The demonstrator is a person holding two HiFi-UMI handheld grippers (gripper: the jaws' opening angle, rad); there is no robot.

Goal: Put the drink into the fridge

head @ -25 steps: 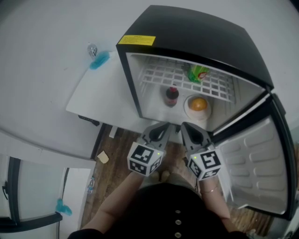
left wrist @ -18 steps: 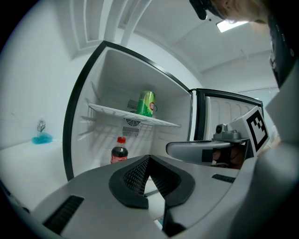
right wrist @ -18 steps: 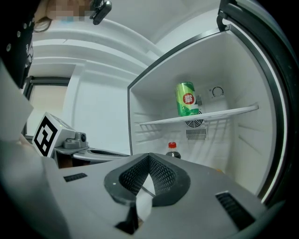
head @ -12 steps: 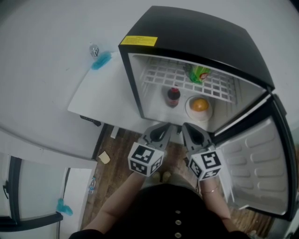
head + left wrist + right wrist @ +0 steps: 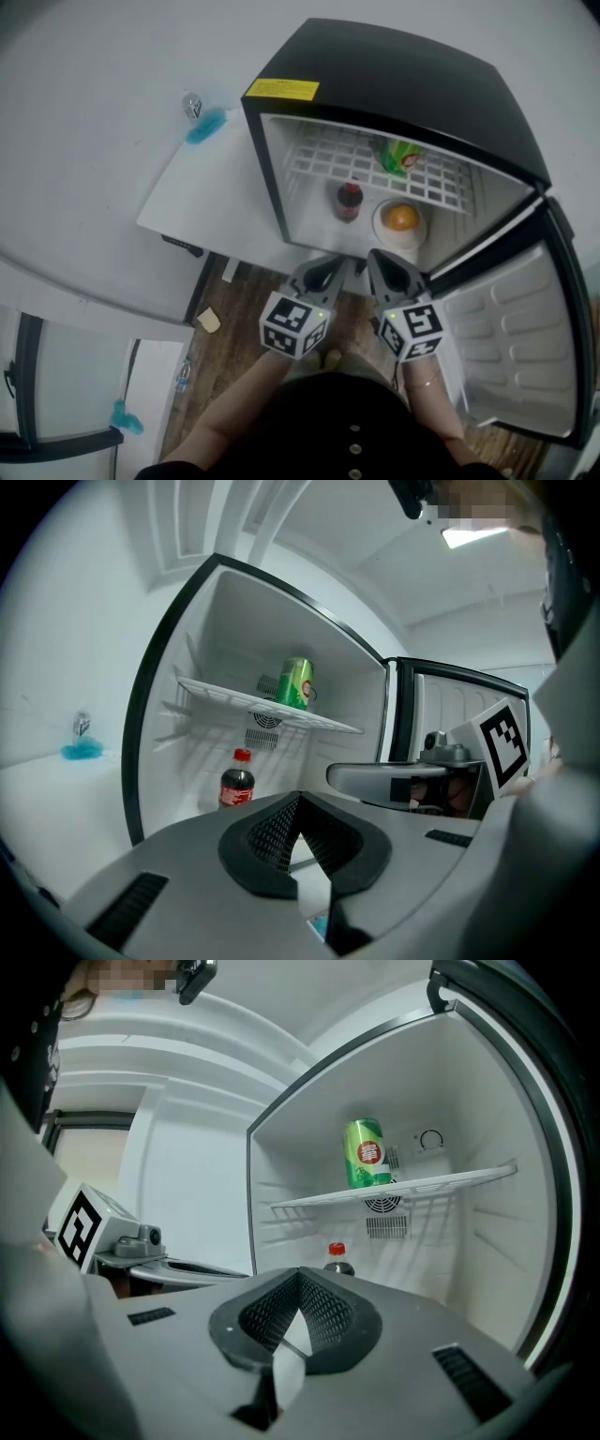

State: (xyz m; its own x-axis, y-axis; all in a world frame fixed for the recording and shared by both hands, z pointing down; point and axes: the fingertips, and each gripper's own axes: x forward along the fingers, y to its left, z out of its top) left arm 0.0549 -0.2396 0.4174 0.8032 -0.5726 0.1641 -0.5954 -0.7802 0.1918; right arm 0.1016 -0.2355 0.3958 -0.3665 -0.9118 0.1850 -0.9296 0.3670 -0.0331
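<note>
Close to us, our left claw (image 5: pixel 326 266) and our right claw (image 5: pixel 379 262) sit side by side just in front of the open fridge (image 5: pixel 403 70), and both are squeezed closed with nothing in them. Inside, on the fridge floor, the cola bottle (image 5: pixel 349 200) with the red cap stands up straight, and just beside it to the right is an orange (image 5: pixel 401 217) on a white dish (image 5: pixel 382 231). Farther back and higher, a green can (image 5: pixel 398 156) stands on the white wire shelf (image 5: pixel 323 157), and the fridge door (image 5: pixel 511 328) hangs wide open on our right.
</note>
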